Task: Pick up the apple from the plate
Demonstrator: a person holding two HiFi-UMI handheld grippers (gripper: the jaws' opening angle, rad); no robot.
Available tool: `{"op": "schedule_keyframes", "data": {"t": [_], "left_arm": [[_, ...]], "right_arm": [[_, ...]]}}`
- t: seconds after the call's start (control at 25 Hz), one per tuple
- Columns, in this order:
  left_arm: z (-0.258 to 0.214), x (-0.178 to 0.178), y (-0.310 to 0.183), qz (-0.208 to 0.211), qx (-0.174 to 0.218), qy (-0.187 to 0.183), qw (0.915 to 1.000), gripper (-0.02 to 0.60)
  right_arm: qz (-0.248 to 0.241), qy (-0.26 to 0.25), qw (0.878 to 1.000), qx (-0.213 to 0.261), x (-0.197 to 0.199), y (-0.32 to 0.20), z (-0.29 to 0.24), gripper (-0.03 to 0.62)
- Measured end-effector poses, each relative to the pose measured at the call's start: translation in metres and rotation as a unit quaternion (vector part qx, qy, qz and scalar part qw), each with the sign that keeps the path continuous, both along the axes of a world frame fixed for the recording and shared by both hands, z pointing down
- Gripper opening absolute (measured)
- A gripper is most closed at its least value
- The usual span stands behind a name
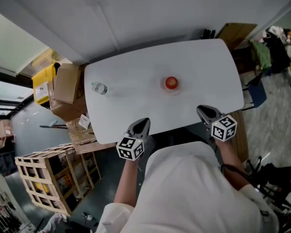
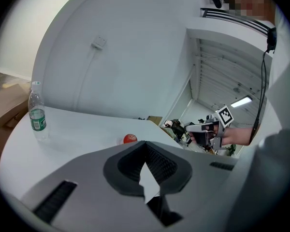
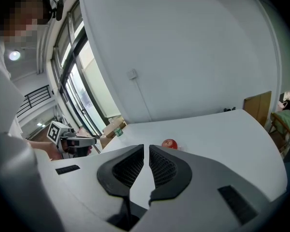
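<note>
Apple (image 1: 170,83) on its plate (image 1: 177,89), mid-table (image 1: 136,101). On the person's side of the apple, left gripper (image 1: 144,122) and right gripper (image 1: 202,110) hover, jaws closed and empty. Risk: arriving unopened, the jaws could nudge the round apple and roll it off.

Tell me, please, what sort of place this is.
Probably a lab or workshop room that doubles as storage: a plain white table stands beside stacked cardboard boxes and a slatted wooden crate.

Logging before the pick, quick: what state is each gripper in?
Left gripper: closed, empty.
Right gripper: closed, empty.
</note>
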State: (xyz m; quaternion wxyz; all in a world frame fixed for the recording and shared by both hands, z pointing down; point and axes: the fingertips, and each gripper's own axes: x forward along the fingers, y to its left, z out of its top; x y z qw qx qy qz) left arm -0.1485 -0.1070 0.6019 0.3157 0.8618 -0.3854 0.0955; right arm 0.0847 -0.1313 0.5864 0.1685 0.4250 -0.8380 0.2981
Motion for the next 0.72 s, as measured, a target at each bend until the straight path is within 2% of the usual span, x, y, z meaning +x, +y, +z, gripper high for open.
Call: {"op": "schedule_keyframes", "data": {"t": [0.24, 0.72], "left_arm": [[0.003, 0.003, -0.012, -0.024, -0.011, -0.004, 0.9996, 0.002], [0.012, 0.005, -0.049, -0.086, -0.035, -0.01, 0.9956, 0.002]], "right_arm": [[-0.01, -0.004, 1.0, -0.014, 0.002, -0.028, 0.014, 0.04], [-0.089, 0.002, 0.995, -0.047, -0.02, -0.09, 0.049, 0.044]]}}
